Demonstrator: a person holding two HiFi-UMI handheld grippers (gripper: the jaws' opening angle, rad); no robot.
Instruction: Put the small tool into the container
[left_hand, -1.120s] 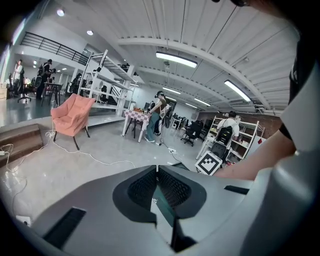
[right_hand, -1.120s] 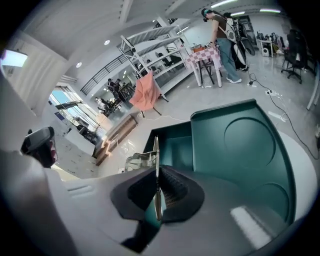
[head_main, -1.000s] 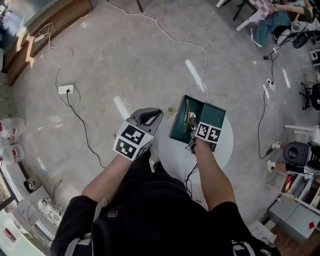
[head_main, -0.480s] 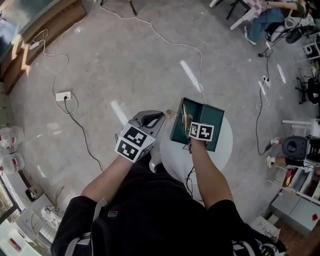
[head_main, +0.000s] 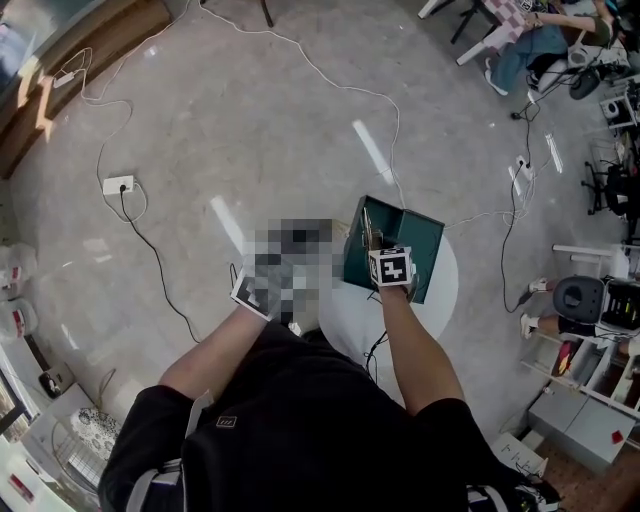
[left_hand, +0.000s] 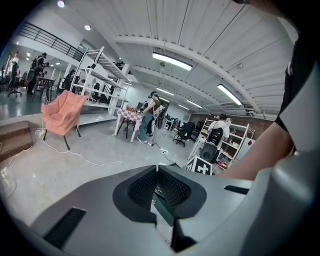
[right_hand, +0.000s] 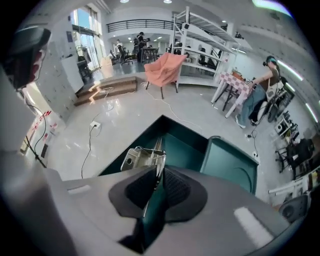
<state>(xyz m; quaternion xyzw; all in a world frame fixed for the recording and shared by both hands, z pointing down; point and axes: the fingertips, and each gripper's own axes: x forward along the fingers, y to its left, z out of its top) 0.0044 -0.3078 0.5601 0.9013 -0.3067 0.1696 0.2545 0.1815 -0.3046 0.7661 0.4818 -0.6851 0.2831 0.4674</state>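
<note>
A dark green container stands open on a small round white table, its lid swung back to the right. My right gripper hangs over the container's left half, shut on the small metal tool. The tool's shiny sprung end sticks out past the jaws above the container's inside. My left gripper is held to the left of the table, off the container, with its jaws shut and nothing between them. In the head view a mosaic patch covers most of it.
White cables trail over the grey floor to a power strip. A black cable runs near my left arm. Shelves and a speaker stand at the right. A person sits at the far top right. A pink chair stands beyond the container.
My right gripper has shifted a little to the left over the container, still holding the tool. The left gripper has stayed about where it was.
</note>
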